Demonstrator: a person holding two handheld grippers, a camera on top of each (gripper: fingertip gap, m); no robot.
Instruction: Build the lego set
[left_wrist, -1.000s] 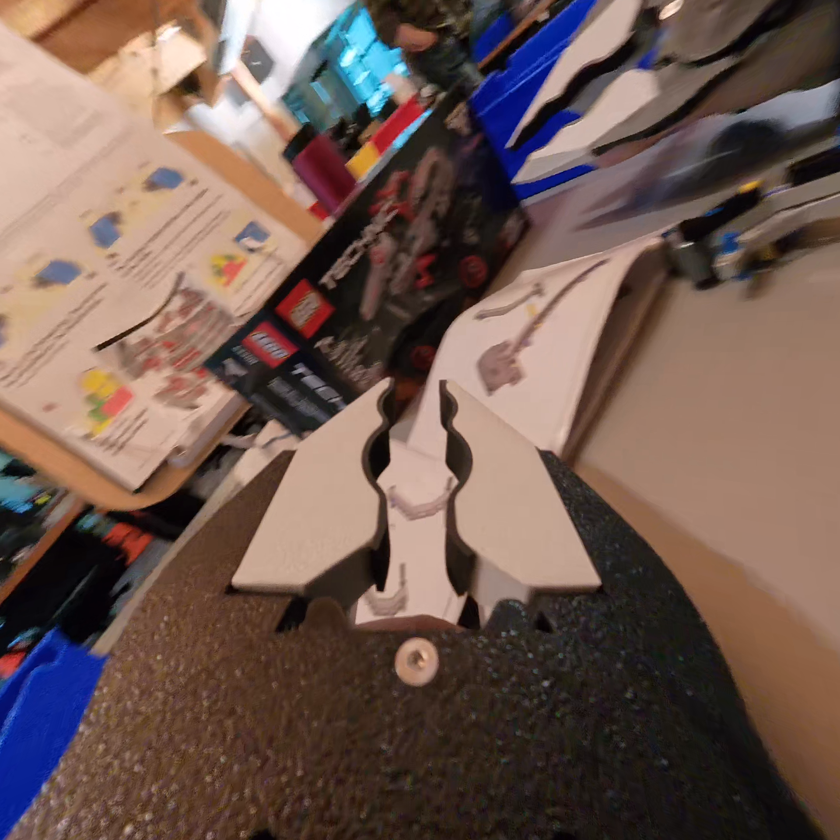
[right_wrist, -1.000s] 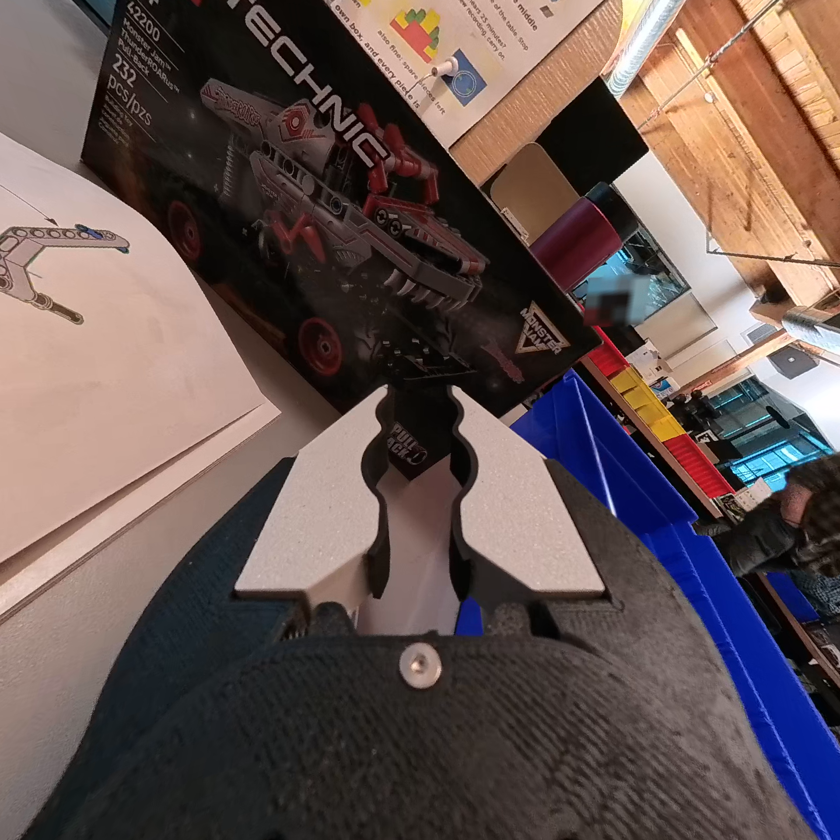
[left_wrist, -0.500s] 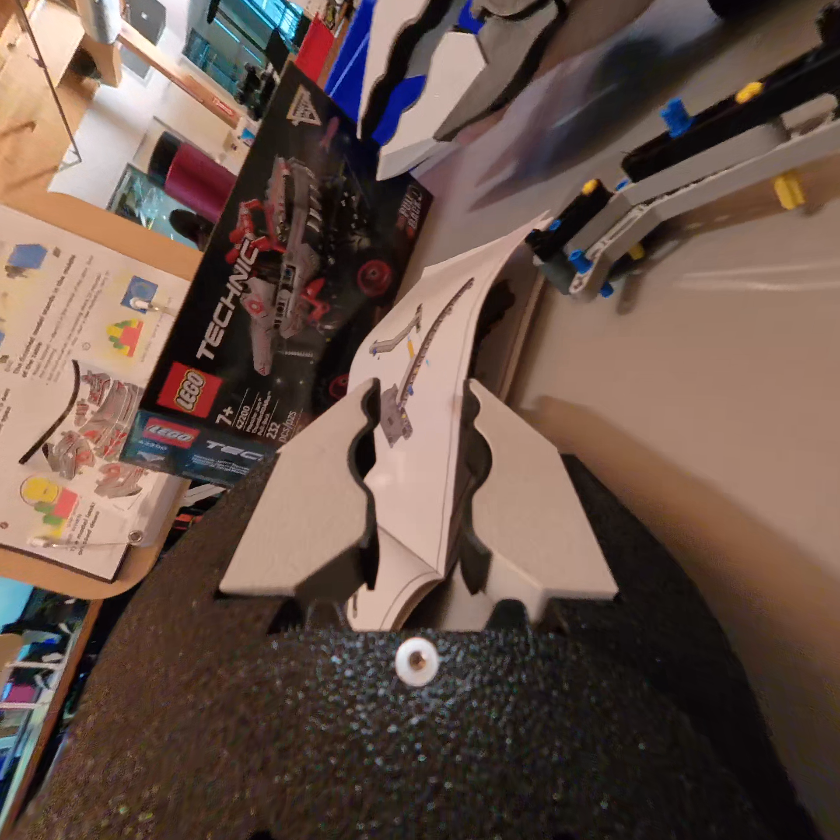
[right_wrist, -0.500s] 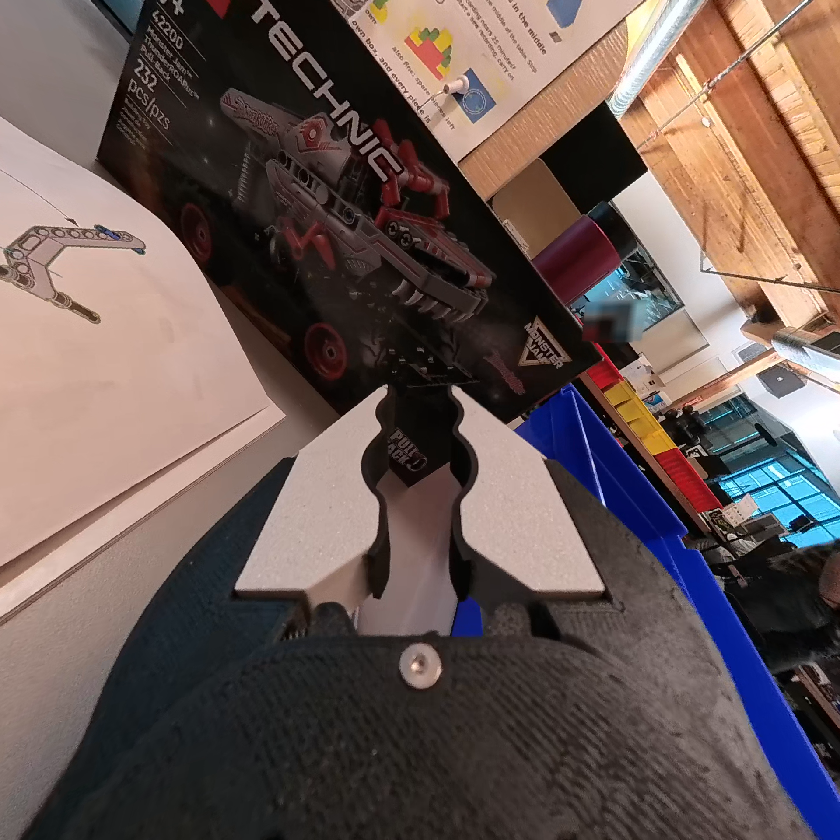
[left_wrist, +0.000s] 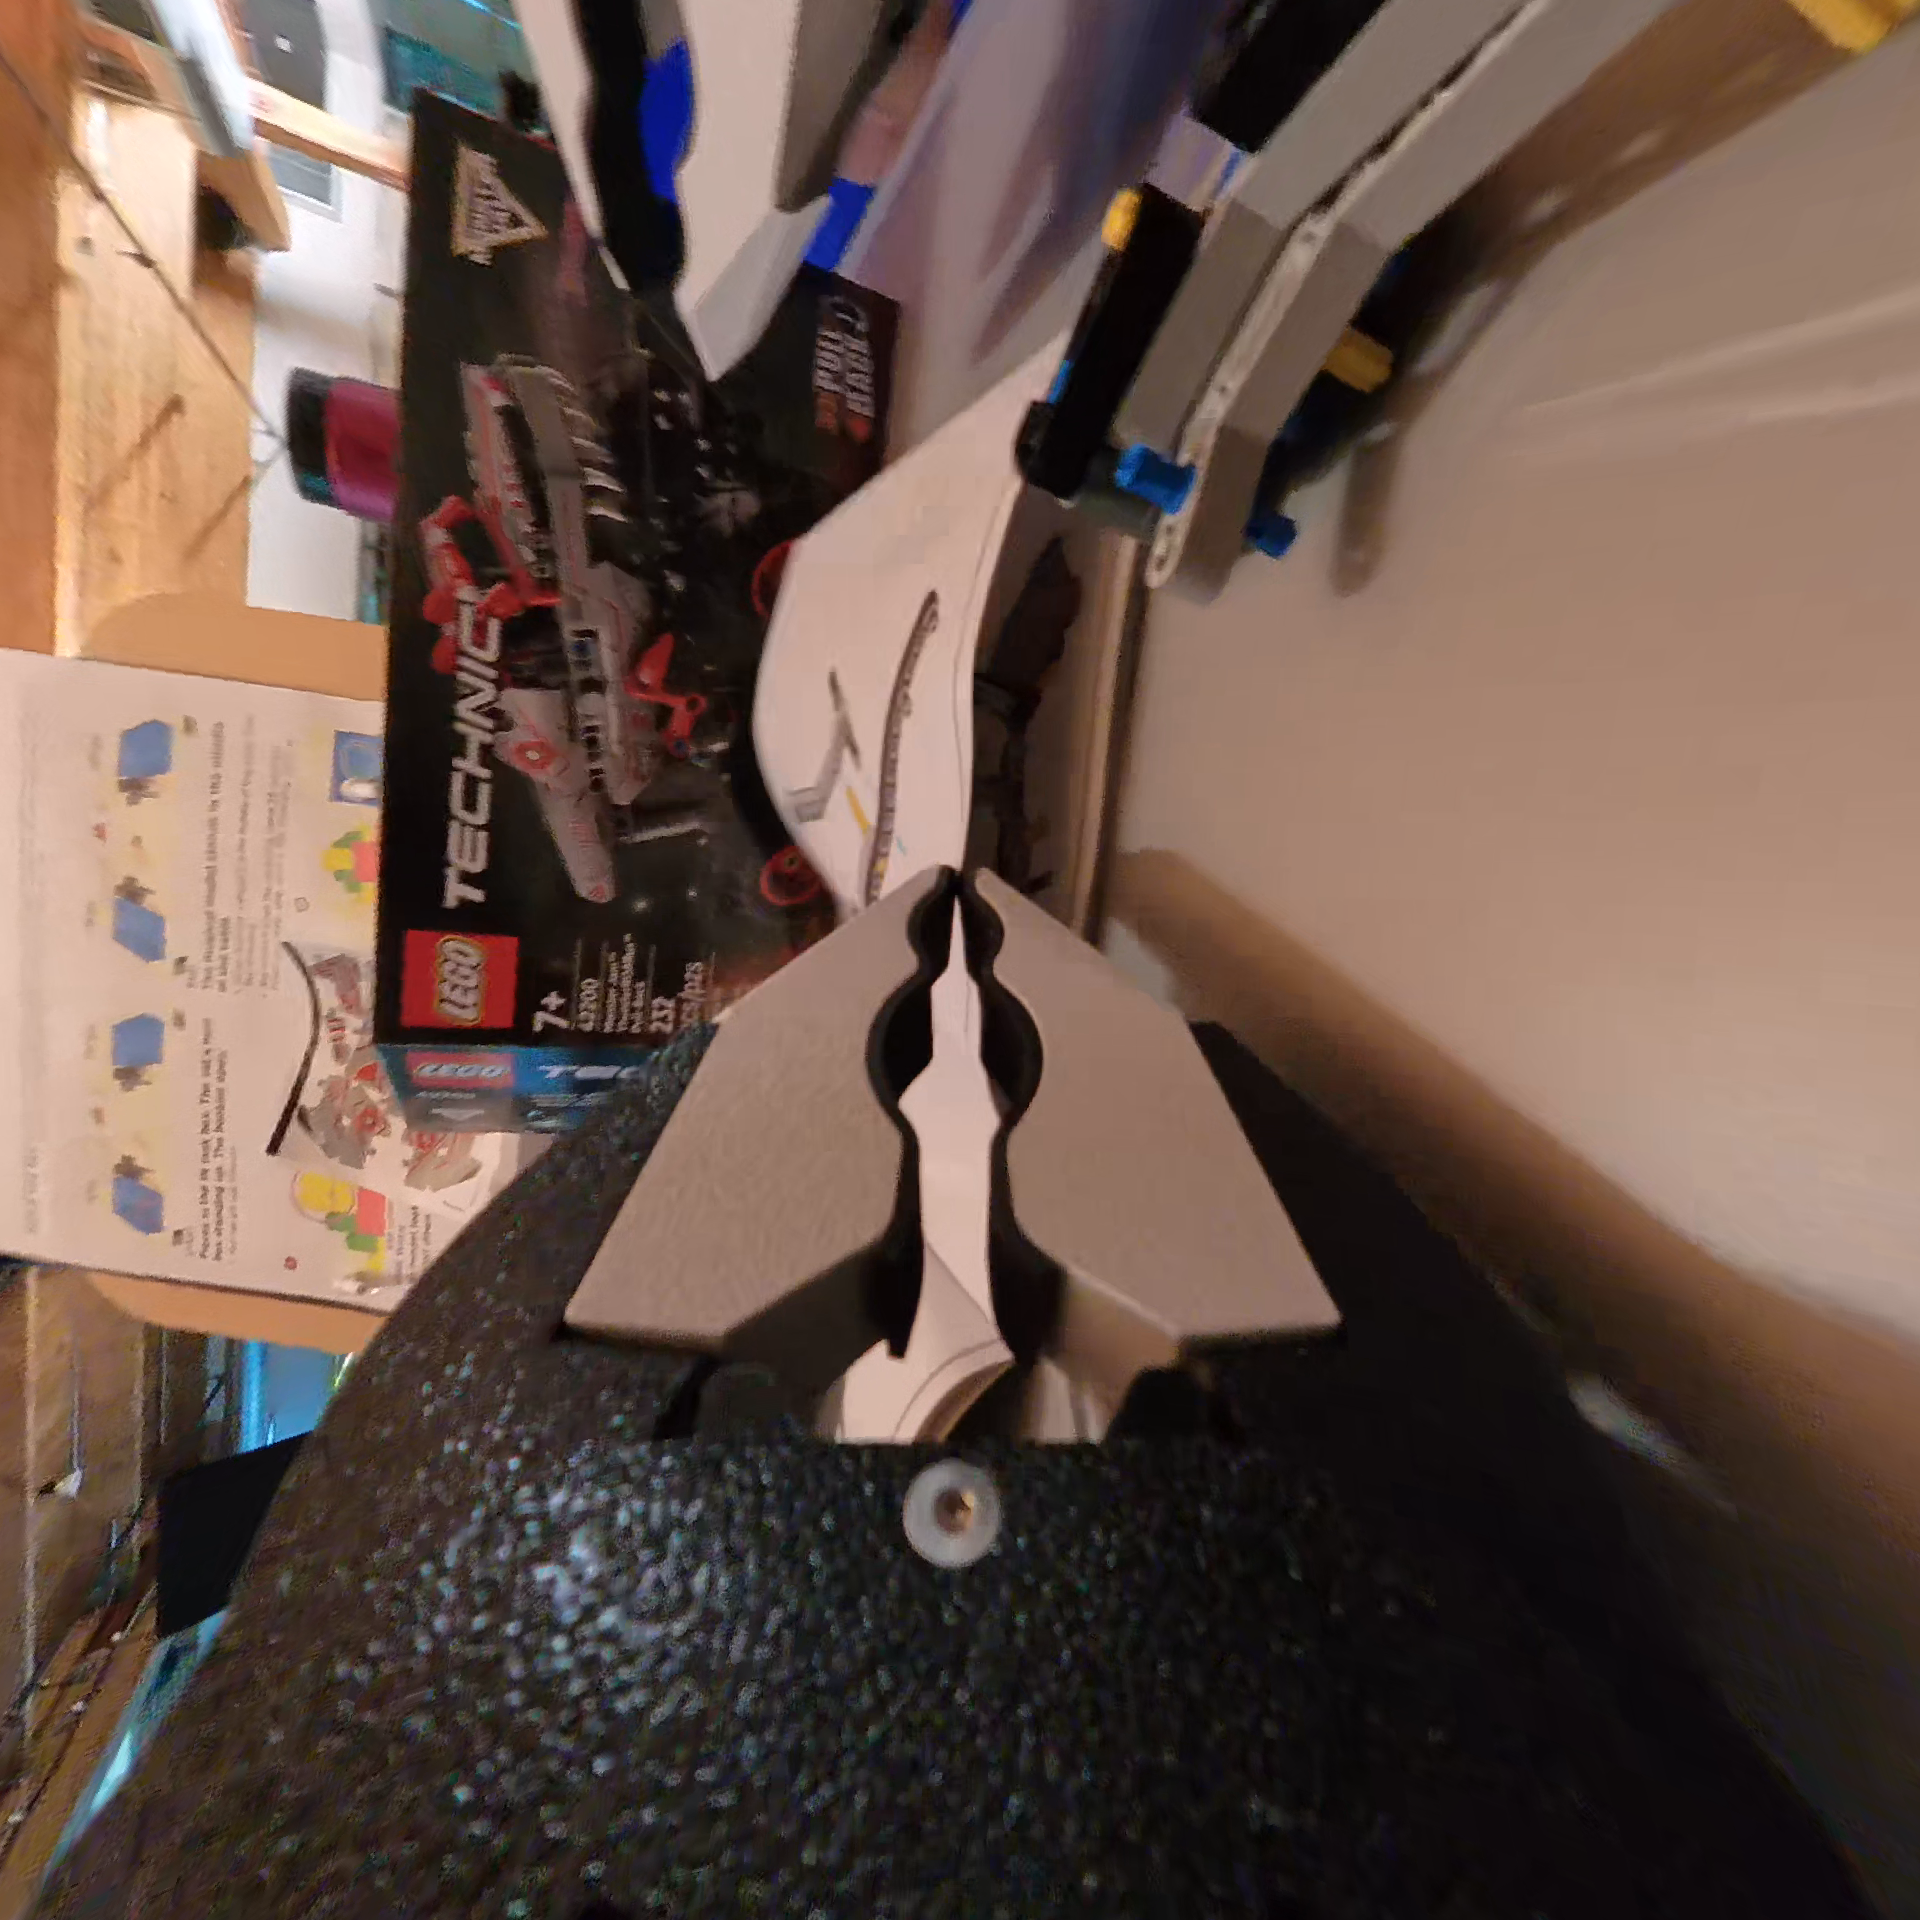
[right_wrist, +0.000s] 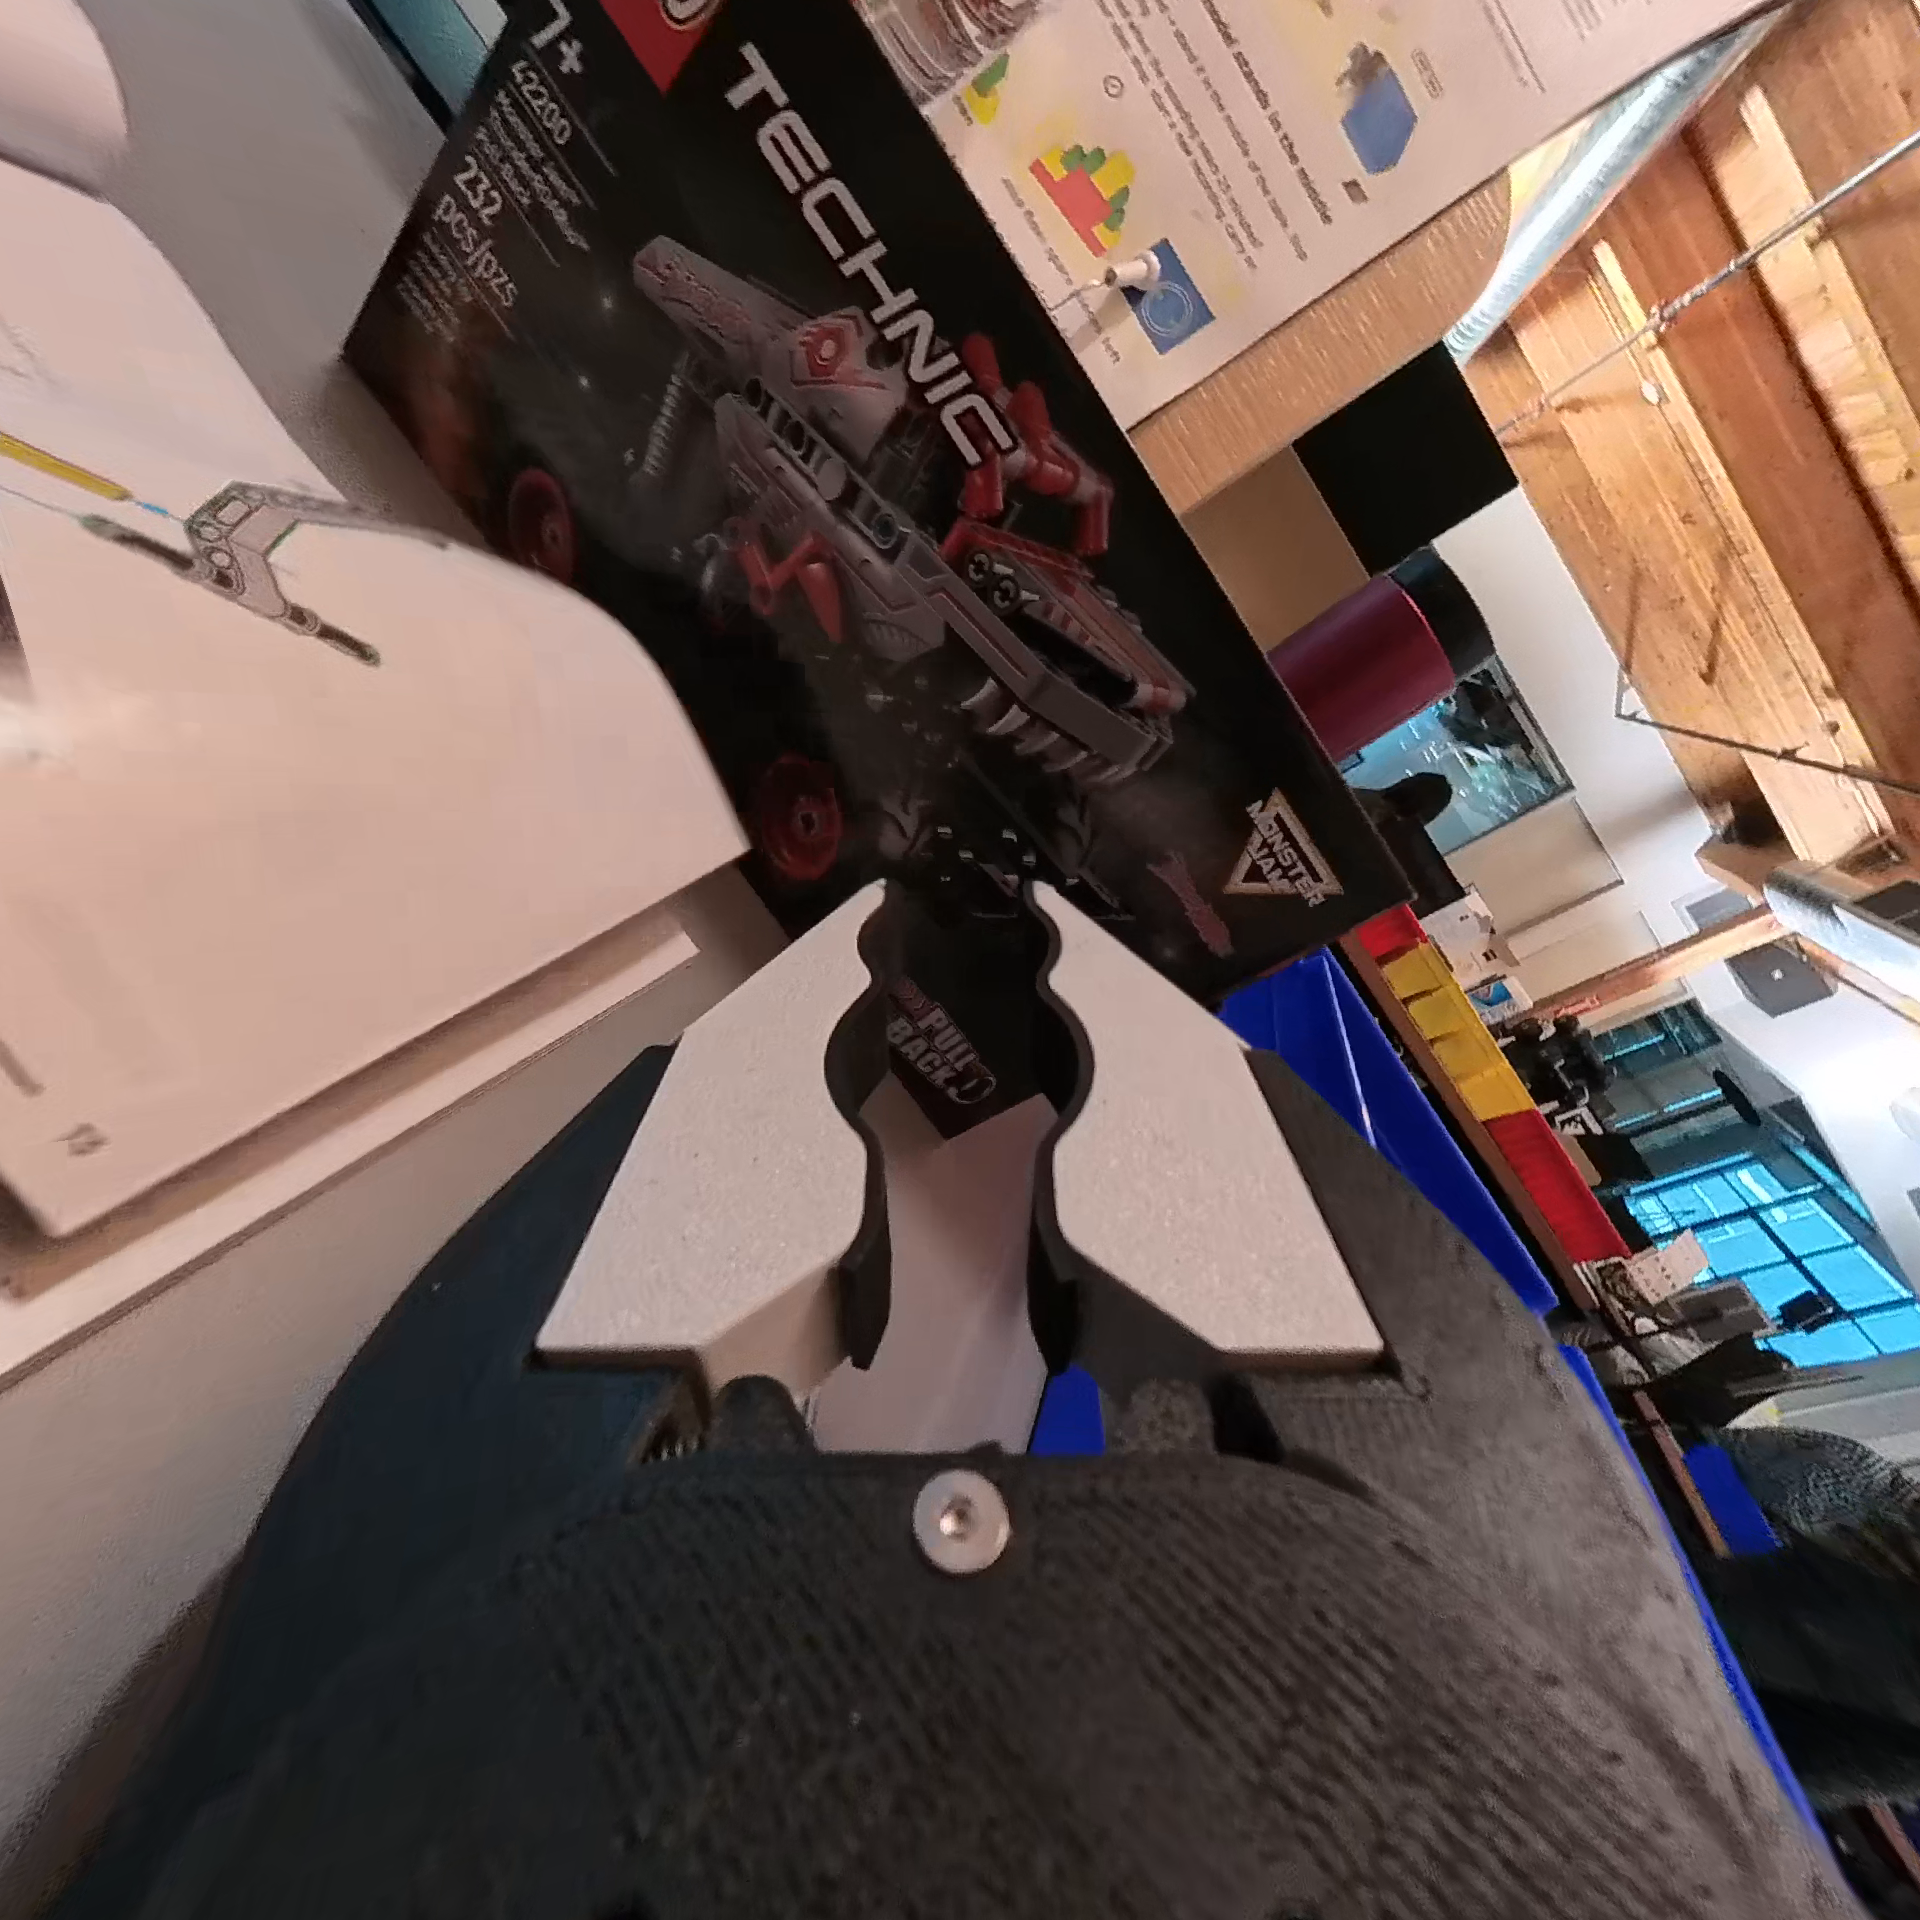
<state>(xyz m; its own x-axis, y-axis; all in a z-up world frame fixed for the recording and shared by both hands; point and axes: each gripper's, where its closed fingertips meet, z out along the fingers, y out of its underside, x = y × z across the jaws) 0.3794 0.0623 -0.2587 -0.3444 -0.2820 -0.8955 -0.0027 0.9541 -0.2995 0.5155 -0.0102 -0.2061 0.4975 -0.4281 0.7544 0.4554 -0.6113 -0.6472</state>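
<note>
My left gripper (left_wrist: 961, 899) is shut on the edge of a white page of the instruction booklet (left_wrist: 883, 665), and the page curls up off the table. A partly built assembly (left_wrist: 1226, 343) of grey and black beams with blue and yellow pins lies beyond the booklet. My right gripper (right_wrist: 961, 883) holds a small black toothed lego piece (right_wrist: 971, 862) at its fingertips, in front of the black set box (right_wrist: 831, 416). The booklet also shows in the right wrist view (right_wrist: 312, 779), with its page bowed upward. The right gripper shows blurred at the top of the left wrist view (left_wrist: 665, 156).
The set box (left_wrist: 582, 623) stands against a wooden board with a printed sheet (left_wrist: 187, 987) behind the booklet. A blue bin (right_wrist: 1351, 1091) sits right of the box. The pale table (left_wrist: 1558, 831) stretches right of the booklet. A person stands far off in the room. The tips of one gripper are about 15 centimetres away from the tips of the other.
My left gripper has rolled, moved onto the booklet and closed on a page, which now lifts and curls. The right gripper has shifted slightly, still holding the black piece.
</note>
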